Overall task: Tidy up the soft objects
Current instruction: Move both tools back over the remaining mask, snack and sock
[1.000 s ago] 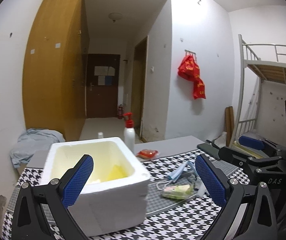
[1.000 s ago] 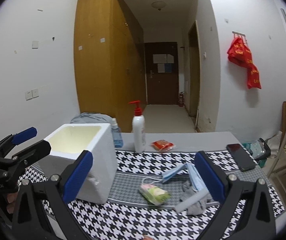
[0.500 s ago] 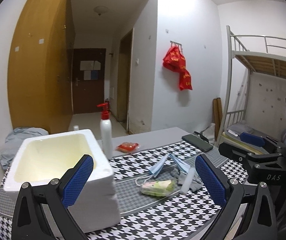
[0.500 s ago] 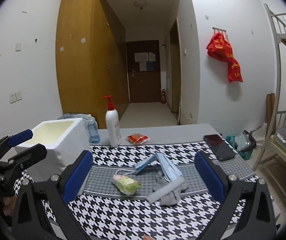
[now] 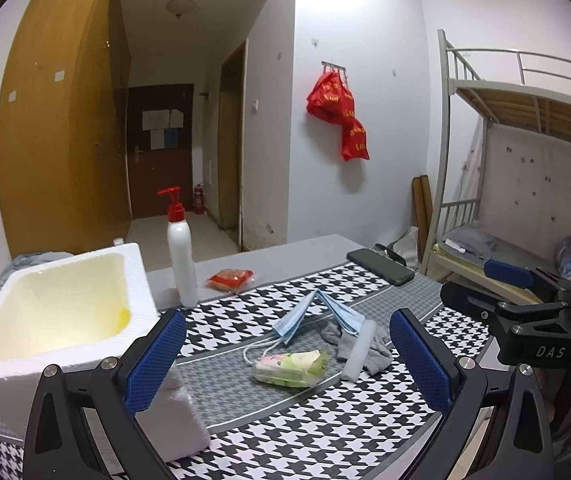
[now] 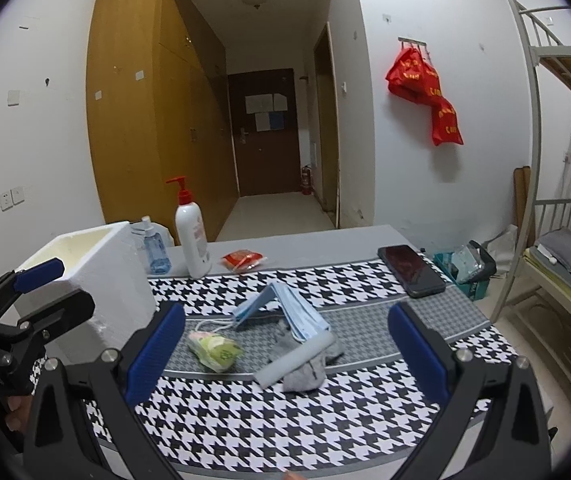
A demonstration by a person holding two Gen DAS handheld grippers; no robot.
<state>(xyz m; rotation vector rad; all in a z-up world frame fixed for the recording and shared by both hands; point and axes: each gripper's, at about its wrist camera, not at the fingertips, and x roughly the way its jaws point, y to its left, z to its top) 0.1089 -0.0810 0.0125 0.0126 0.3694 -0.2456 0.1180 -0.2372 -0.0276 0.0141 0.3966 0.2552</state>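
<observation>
Several soft items lie in a loose pile on the houndstooth cloth: folded blue face masks [image 5: 317, 314] [image 6: 285, 308], a grey sock [image 5: 369, 350] [image 6: 305, 368], a pale grey roll [image 5: 359, 350] [image 6: 293, 358] across the sock, and a green tissue pack [image 5: 289, 364] [image 6: 215, 350]. A white foam box [image 5: 57, 308] [image 6: 101, 264] stands open to their left. My left gripper [image 5: 287, 317] [image 6: 59, 286] is open, held above the table short of the pile. My right gripper [image 6: 285, 310] [image 5: 481, 286] is also open, nothing between its fingers.
A white pump bottle [image 5: 181, 256] [image 6: 191, 240], a small blue bottle [image 6: 153, 248] and a red packet [image 5: 229, 280] [image 6: 243, 259] stand behind the pile. A black phone [image 5: 379, 266] [image 6: 411, 270] lies at the back right. A bunk bed [image 5: 497, 240] stands beyond the table's right edge.
Both views have swung right: the foam box slid towards the left edge and the pile now sits between each gripper's fingers. Nothing was picked up.
</observation>
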